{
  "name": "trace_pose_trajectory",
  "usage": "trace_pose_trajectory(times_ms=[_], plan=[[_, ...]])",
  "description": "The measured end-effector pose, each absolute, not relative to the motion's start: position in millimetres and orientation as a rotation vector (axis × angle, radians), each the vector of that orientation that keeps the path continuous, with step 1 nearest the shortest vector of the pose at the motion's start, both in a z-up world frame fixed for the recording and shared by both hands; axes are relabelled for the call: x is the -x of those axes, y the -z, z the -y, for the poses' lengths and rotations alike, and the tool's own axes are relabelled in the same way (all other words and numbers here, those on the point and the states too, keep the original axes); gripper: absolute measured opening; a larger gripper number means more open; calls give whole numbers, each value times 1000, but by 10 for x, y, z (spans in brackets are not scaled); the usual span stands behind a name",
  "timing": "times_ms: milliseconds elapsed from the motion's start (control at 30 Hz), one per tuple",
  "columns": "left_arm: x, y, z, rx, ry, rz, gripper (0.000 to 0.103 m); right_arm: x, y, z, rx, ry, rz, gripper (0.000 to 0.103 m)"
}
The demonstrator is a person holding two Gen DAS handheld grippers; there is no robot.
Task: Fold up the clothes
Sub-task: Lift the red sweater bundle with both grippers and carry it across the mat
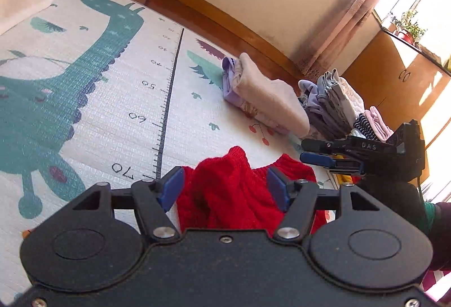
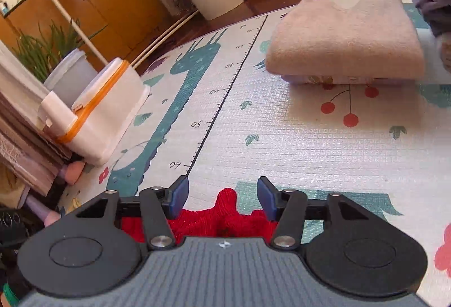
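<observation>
A red knitted sweater (image 1: 234,188) lies bunched on the play mat (image 1: 112,109) at the near edge, just below both tools. The left claw (image 1: 225,191) hangs over it with its blue pads (image 1: 170,191) spread wide, knit showing between them but nothing pinched. The right claw (image 2: 222,195) is likewise spread, a peak of the red knit (image 2: 225,208) rising into the gap between its pads without being gripped.

Farther off on the mat sits a folded beige garment (image 2: 344,39) on top of a folded lilac one (image 1: 228,81), and to the right of them a heap of grey, lilac and pink clothes (image 1: 332,104), which looks folded, though the view there is too cramped to be sure.

The sweater should be soft, thick and fairly light, with a chunky knit that stretches and sags rather than holding a crease. It will not slip from rubber pads, but a pinch on a loose hump would only drag one layer. Better holds would be a hem corner or shoulder seam, one claw at each, so the cloth can be pulled flat.
</observation>
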State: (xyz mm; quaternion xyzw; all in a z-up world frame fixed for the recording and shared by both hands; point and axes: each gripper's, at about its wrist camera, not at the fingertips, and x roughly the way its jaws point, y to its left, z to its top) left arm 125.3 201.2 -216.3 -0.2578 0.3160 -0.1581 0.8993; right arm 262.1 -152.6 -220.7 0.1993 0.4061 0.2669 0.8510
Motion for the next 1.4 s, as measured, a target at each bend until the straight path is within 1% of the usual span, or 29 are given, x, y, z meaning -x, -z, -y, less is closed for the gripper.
trace_pose_trajectory(times_ms=[100, 167, 300, 400, 433, 467, 500, 533, 600, 633, 700, 733, 767, 867, 933, 1033, 1133, 1200, 1233, 1300, 1333, 1400], plan=[[-1212, 2270, -1970, 571, 308, -675, 63, -2330, 2316, 1685, -456, -462, -804, 62], [-1215, 2327, -1948, 596, 310, -684, 63, -2152, 2409, 1694, -435, -458, -807, 63], [-1267, 2457, -1926, 629, 287, -688, 63, -1997, 2449, 1502, -299, -498, -788, 63], [-1311, 2510, -1906, 670, 293, -671, 62, -2020, 2422, 1461, -289, -493, -752, 57], [-1328, 2509, -1893, 671, 298, -668, 61, -2049, 2436, 1463, -293, -492, -760, 54], [-1345, 2508, -1880, 672, 302, -665, 57, -2078, 2451, 1465, -296, -491, -768, 48], [-1366, 2506, -1863, 662, 304, -667, 48, -2104, 2468, 1469, -302, -491, -777, 46], [-1387, 2504, -1845, 652, 306, -669, 42, -2123, 2498, 1480, -318, -495, -790, 43], [-1433, 2527, -1831, 637, 298, -682, 23, -2158, 2557, 1505, -360, -514, -820, 39], [-1456, 2587, -1890, 723, 310, -678, 18, -2183, 2596, 1525, -399, -530, -842, 36], [-1504, 2707, -2009, 894, 332, -668, 15, -2292, 2754, 1614, -591, -588, -934, 34], [-1528, 2767, -2068, 980, 343, -662, 15, -2332, 2853, 1664, -709, -603, -980, 30], [-1517, 2813, -2137, 1084, 359, -613, 15, -2348, 2933, 1724, -813, -596, -990, 27], [-1484, 2986, -2240, 1275, 394, -499, 14, -2375, 3119, 1847, -1094, -630, -984, 26], [-1485, 3147, -2269, 1342, 370, -505, 14, -2395, 3190, 1837, -1169, -642, -975, 26], [-1492, 3318, -2292, 1394, 332, -528, 14, -2432, 3332, 1804, -1210, -620, -988, 25], [-1552, 3288, -2285, 1376, 352, -514, 14, -2475, 3482, 1822, -1298, -588, -954, 25], [-1640, 3364, -2292, 1345, 307, -581, 14, -2496, 3577, 1803, -1281, -543, -975, 24], [-1684, 3402, -2295, 1330, 285, -614, 14, -2503, 3612, 1793, -1262, -518, -990, 22], [-1749, 3415, -2337, 1332, 269, -640, 18, -2513, 3589, 1803, -1256, -506, -983, 24], [-1786, 3359, -2336, 1294, 264, -663, 20, -2518, 3577, 1809, -1253, -500, -979, 27], [-1842, 3356, -2330, 1319, 268, -704, 32, -2509, 3520, 1824, -1227, -480, -973, 30]])
